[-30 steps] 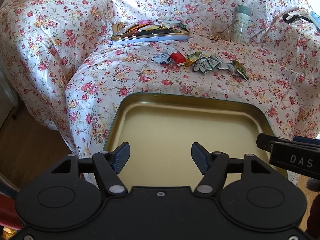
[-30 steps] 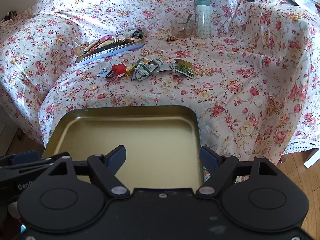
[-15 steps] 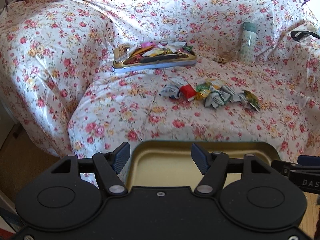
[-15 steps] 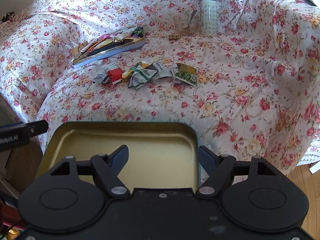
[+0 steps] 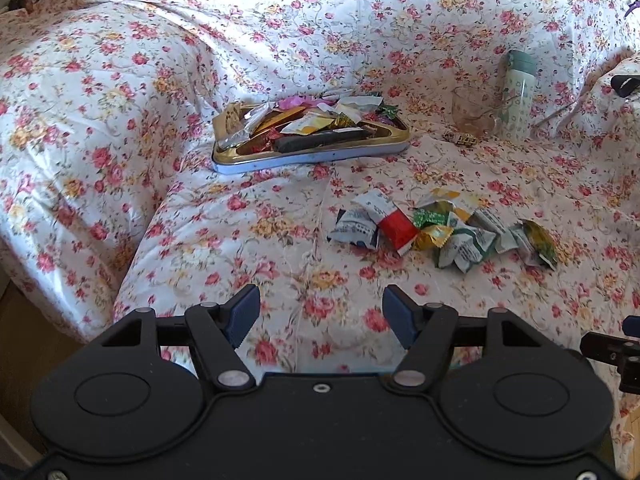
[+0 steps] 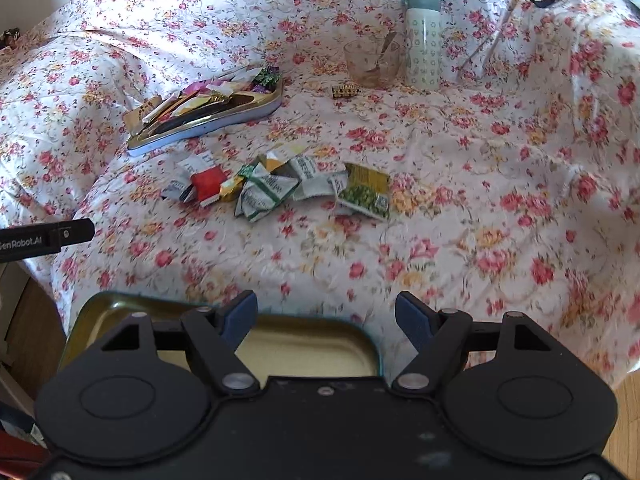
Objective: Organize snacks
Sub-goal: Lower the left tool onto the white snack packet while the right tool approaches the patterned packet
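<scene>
Several loose snack packets [image 5: 440, 232] lie in a row on the floral-covered seat; they also show in the right wrist view [image 6: 276, 186]. Behind them a shallow tin [image 5: 320, 156] is heaped with snacks, also in the right wrist view [image 6: 208, 124]. An empty gold tin tray [image 6: 304, 344] lies at the seat's front edge, partly hidden under my right gripper. My left gripper [image 5: 320, 316] is open and empty above the seat, short of the packets. My right gripper [image 6: 326, 318] is open and empty above the tray's far rim.
A glass cup [image 6: 372, 64] with a spoon and a pale green bottle [image 6: 422, 38] stand at the back right. One small wrapped candy [image 6: 345, 90] lies near the cup. The floral sheet [image 5: 240, 220] covers the sofa; wooden floor [image 6: 628, 420] lies below.
Both grippers have moved up and forward toward the seat. The empty gold tray has slid out of the left wrist view and now shows only at the bottom of the right wrist view.
</scene>
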The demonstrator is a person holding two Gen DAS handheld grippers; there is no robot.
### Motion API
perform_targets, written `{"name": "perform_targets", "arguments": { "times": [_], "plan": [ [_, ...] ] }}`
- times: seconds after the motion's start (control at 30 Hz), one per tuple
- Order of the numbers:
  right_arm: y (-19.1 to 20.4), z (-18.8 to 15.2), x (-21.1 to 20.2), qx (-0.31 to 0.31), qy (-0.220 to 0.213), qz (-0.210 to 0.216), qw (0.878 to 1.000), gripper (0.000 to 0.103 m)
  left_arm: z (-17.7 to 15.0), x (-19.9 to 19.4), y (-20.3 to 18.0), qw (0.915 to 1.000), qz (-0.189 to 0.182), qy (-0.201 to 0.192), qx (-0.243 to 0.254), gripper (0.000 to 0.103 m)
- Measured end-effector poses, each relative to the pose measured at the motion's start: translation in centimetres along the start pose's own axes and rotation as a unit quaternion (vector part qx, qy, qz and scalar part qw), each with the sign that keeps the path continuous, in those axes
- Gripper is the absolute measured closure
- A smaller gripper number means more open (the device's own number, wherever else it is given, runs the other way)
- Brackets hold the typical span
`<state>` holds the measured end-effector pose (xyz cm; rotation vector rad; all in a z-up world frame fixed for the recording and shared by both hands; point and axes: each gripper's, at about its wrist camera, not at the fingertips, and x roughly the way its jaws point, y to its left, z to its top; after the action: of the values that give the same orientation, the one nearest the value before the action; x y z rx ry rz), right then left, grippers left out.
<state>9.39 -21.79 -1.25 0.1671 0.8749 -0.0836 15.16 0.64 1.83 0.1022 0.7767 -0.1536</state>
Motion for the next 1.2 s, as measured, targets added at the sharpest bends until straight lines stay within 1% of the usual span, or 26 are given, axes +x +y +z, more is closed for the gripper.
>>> {"name": "perform_targets", "arguments": {
  "times": [0.1,0.27,0.4,0.47,0.6,0.7,0.8,0.9,0.97,1.03,1.2],
  "plan": [
    [-0.1,1.2,1.2,-0.003,-0.006,-0.003,1.0,0.022,1.1,1.6,-0.1,1.0,-0.003,-0.005,0.004,0.033],
    [-0.3,3.5,3.2,-0.006,-0.022,0.001,1.0,0.022,2.8,4.2,-0.7,0.9995,-0.021,-0.021,0.008,0.033],
    [-0.5,5.2,4.9,-0.014,-0.037,-0.004,0.999,0.022,3.4,6.4,-1.8,0.9978,-0.034,-0.043,0.037,0.033],
    [-0.6,6.1,5.7,-0.018,-0.044,-0.005,0.999,0.022,3.3,7.6,-2.3,0.9967,-0.038,-0.048,0.054,0.033],
    [-0.9,7.6,7.5,-0.021,-0.046,-0.006,0.999,0.022,2.7,9.8,-2.7,0.9949,-0.055,-0.041,0.074,0.033],
    [-1.0,8.6,9.0,-0.021,-0.047,-0.004,0.999,0.022,2.4,11.2,-2.7,0.9939,-0.058,-0.034,0.087,0.033],
    [-1.0,9.5,10.3,-0.019,-0.047,-0.007,0.999,0.022,2.0,12.2,-2.1,0.9942,-0.06,-0.03,0.085,0.033],
    [-1.0,10.3,11.3,-0.015,-0.049,-0.004,0.999,0.022,2.0,13.3,-1.5,0.9954,-0.049,-0.024,0.08,0.033],
    [-0.8,10.8,12.1,-0.016,-0.052,-0.005,0.999,0.022,2.3,13.8,-1.1,0.996,-0.051,-0.018,0.072,0.033],
    [-0.6,11.3,12.8,-0.017,-0.055,-0.008,0.998,0.022,2.8,14.5,-0.9,0.9966,-0.045,-0.013,0.067,0.033],
    [-0.3,12.9,14.0,-0.019,-0.072,-0.016,0.997,0.023,3.9,15.9,-0.1,0.9964,-0.046,-0.015,0.069,0.033]
  ]
}}
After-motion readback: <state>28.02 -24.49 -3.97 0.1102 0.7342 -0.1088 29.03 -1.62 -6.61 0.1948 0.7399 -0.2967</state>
